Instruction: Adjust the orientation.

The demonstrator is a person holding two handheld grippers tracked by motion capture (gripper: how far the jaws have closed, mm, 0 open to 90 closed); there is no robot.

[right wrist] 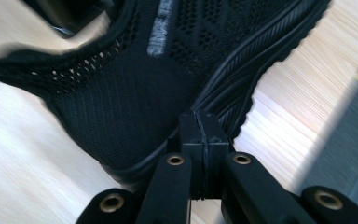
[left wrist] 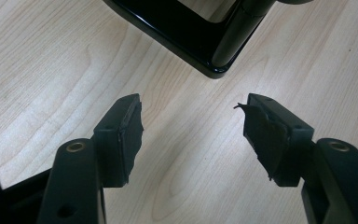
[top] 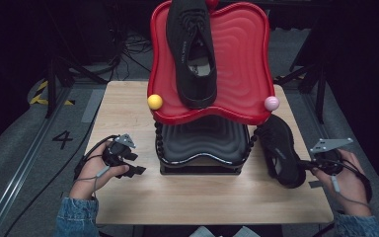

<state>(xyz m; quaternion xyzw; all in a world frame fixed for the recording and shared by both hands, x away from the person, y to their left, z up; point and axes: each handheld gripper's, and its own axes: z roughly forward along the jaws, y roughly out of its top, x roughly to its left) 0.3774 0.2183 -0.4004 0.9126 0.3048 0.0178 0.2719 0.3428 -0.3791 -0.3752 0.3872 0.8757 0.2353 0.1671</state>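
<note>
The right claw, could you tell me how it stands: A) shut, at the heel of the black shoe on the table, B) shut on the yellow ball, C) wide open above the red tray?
A: the right claw has its jaws pressed together at the heel of the black shoe.

Black knit-mesh shoe (right wrist: 135, 93) on matt pale wood-grain table (top: 128, 113), glossy red plastic tray (top: 242, 64)
</note>
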